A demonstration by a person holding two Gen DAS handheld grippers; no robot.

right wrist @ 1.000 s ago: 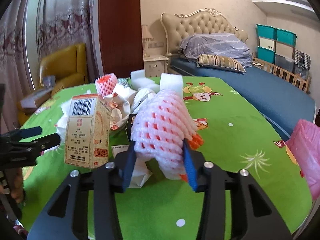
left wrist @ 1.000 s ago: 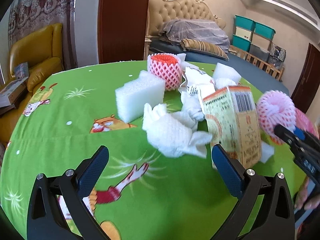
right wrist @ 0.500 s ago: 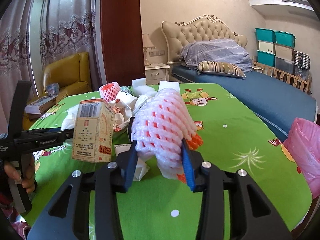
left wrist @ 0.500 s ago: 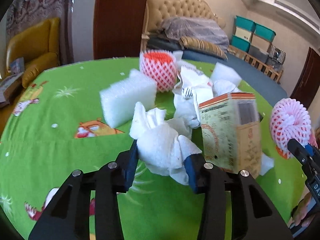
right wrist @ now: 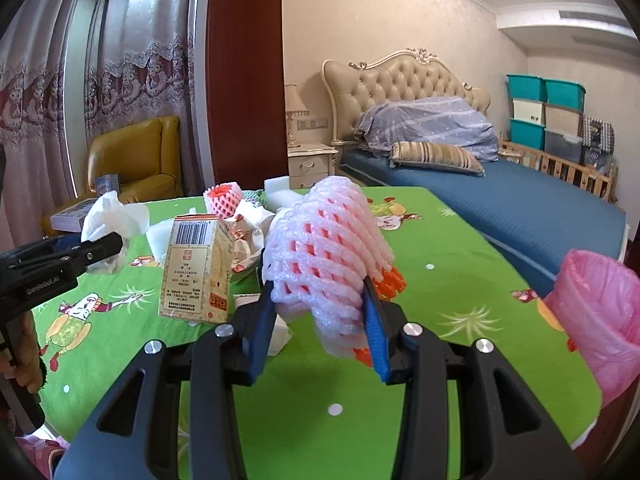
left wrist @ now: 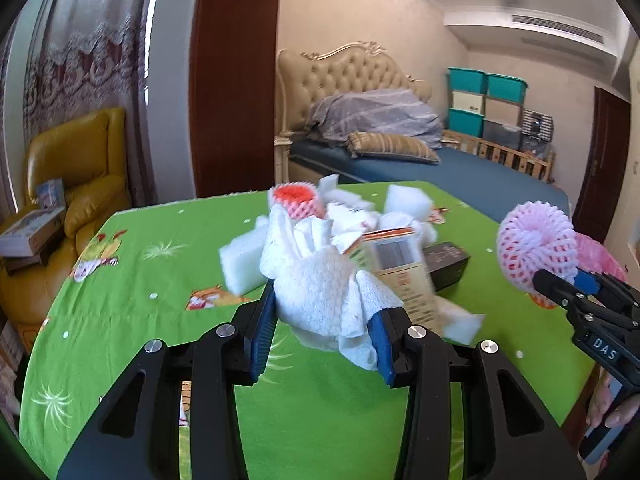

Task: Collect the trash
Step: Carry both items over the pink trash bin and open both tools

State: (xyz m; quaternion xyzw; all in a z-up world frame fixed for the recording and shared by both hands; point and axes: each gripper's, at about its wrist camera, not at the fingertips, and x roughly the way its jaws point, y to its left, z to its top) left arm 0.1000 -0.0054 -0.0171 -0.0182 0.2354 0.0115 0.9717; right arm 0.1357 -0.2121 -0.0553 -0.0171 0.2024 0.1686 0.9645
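My left gripper [left wrist: 326,312] is shut on a crumpled white paper towel [left wrist: 316,284] and holds it a little above the green tablecloth [left wrist: 132,320]. From the right wrist view, that towel [right wrist: 112,216] hangs at the left gripper's tip [right wrist: 100,248]. My right gripper [right wrist: 320,300] is shut on a pink foam fruit net [right wrist: 328,248] with an orange net inside. It holds the net above the table, left of a pink trash bag [right wrist: 600,312]. The same net [left wrist: 536,244] shows at the right of the left wrist view.
On the table lie a printed carton [right wrist: 196,268], a red foam net [right wrist: 222,198], white foam blocks [left wrist: 240,260], crumpled wrappers [right wrist: 244,220] and a black box [left wrist: 446,266]. A yellow armchair [right wrist: 132,160] stands at the left and a bed [right wrist: 500,196] behind.
My left gripper went from open around the paper towel to shut on it and lifted it off the table. My right gripper drifted with the foam net, and the pink bag looms larger.
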